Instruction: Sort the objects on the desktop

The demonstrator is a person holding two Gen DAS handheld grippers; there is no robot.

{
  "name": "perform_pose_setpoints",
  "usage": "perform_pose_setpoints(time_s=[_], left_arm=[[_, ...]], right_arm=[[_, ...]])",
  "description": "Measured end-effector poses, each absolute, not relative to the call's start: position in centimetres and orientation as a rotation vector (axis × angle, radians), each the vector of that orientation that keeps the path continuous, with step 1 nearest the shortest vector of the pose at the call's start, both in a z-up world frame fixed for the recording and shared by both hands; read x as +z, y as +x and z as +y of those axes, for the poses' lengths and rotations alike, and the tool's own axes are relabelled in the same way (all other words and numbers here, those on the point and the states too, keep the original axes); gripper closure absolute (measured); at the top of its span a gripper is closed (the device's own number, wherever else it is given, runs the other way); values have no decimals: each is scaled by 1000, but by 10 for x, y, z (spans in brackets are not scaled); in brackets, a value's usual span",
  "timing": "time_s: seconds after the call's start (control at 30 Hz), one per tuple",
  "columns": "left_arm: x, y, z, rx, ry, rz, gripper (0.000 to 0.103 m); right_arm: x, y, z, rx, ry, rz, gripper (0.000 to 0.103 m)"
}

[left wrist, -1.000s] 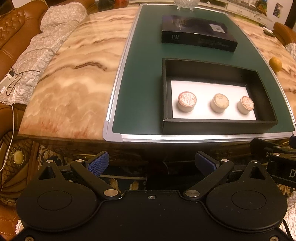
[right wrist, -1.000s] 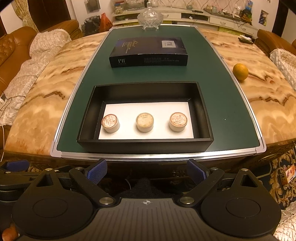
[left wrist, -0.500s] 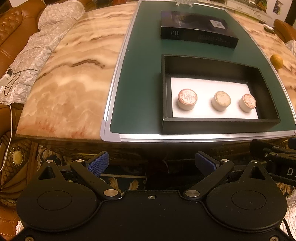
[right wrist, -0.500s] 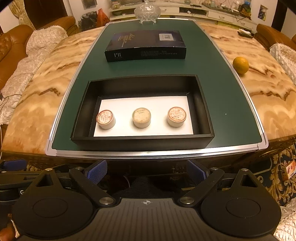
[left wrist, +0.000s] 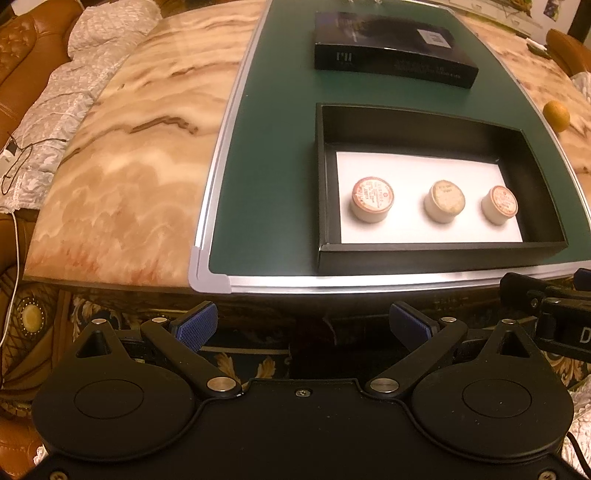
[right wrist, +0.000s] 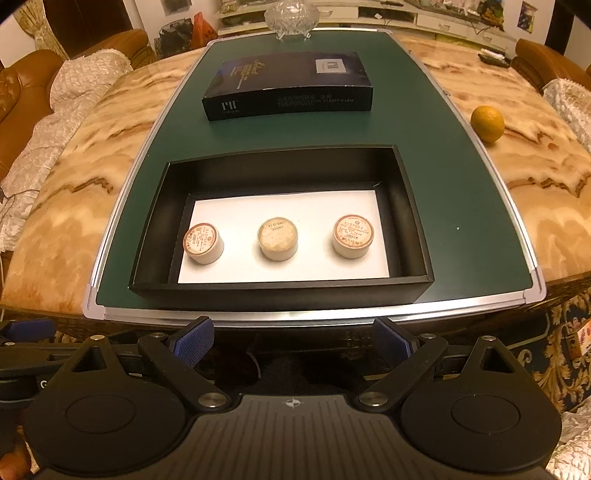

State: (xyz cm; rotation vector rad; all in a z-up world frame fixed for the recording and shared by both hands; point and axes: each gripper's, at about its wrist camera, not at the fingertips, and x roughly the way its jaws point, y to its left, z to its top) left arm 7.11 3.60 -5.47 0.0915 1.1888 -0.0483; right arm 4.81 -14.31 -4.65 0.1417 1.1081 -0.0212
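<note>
both tools are easing closer to the worktop (right wrist: 535,177), spread and pinching nothing. three small jars (right wrist: 277,239) are sitting in a left-right row inside the black tray (right wrist: 280,293), nearer the right tool (right wrist: 293,341) than the left tool (left wrist: 303,326).

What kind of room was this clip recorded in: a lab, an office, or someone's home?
Most likely a home living or dining room. A marble-patterned table carries the green mat, brown leather sofas with lace covers stand beside it, and a cut-glass bowl and a cluttered sideboard sit at the far end.
</note>
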Motion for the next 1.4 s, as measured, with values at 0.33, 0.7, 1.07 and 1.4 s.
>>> perform_pose_setpoints(time_s=[0.33,0.7,1.07,1.4], left_arm=[[-60,97,36,-38,85,1189,2],[-55,170,38,7,85,1118,2],[-63,282,26,-13,86,1044,2],[-87,387,14,-58,-11,1082,2]], right_arm=[[-43,73,-163,-25,156,1070,8],[-45,137,-197,78,174,988,7],[-53,232,-238,34,138,980,1],[-74,331,-293,46,350,984,1]])
